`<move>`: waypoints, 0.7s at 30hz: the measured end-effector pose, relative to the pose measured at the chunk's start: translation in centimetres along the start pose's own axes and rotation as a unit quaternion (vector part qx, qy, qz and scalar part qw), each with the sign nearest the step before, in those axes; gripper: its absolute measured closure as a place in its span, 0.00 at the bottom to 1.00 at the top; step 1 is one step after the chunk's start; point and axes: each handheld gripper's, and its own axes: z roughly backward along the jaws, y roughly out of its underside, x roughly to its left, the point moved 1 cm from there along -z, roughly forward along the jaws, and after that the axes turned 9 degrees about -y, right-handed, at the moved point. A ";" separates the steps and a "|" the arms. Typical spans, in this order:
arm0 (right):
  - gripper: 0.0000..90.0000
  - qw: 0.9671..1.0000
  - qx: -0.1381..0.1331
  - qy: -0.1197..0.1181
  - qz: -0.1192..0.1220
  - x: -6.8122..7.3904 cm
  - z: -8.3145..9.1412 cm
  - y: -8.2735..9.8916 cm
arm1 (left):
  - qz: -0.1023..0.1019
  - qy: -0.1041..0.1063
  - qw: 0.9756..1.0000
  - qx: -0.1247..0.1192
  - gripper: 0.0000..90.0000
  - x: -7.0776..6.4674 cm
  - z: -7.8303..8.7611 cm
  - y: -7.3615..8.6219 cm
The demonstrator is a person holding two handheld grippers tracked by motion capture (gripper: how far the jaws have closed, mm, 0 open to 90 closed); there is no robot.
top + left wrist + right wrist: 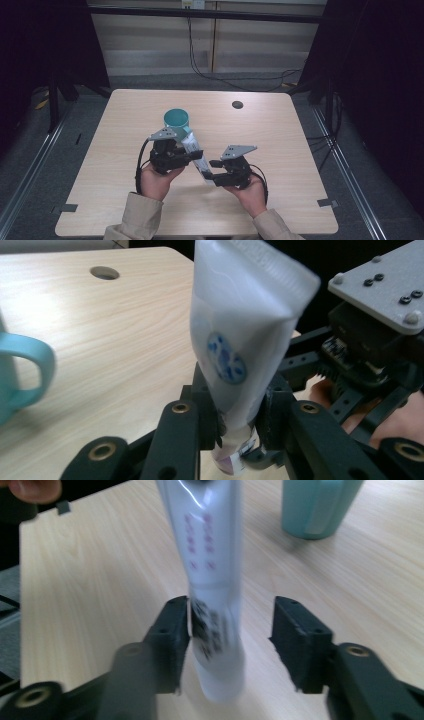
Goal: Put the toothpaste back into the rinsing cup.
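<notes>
The left gripper [235, 435] is clamped on the white tube [240, 340], its pads pinching the tube's lower body, so the tube is carried clear of the table [125, 200]. The right gripper [230, 645] stands released: its jaws are parted, one pad close against the tube's printed side and the other well clear, the cap end between them. This arrangement reads as a handover, with the left gripper taking the load so the right one can let go.

The tube hangs over the middle of the table, toward its near edge, slanting from the teal mug [176, 119] at its far end down toward the right gripper. The cap end is blurred in the right gripper view, the tube's print is illegible, and the mug is cut off in both gripper views.
</notes>
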 end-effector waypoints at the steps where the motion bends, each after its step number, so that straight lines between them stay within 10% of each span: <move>1: 0.50 1.000 -0.003 0.000 0.004 -0.1 0.3 0.1 | -0.003 -0.003 1.000 0.002 0.83 0.1 0.1 0.0; 14: 0.39 0.995 -0.013 0.095 -0.027 -2.8 2.4 0.4 | -0.016 0.010 1.000 0.007 0.84 -0.5 0.4 -0.7; 21: 0.39 0.996 -0.005 0.082 -0.021 -1.9 0.6 0.9 | -0.013 0.016 1.000 0.004 0.84 -0.8 0.2 -0.9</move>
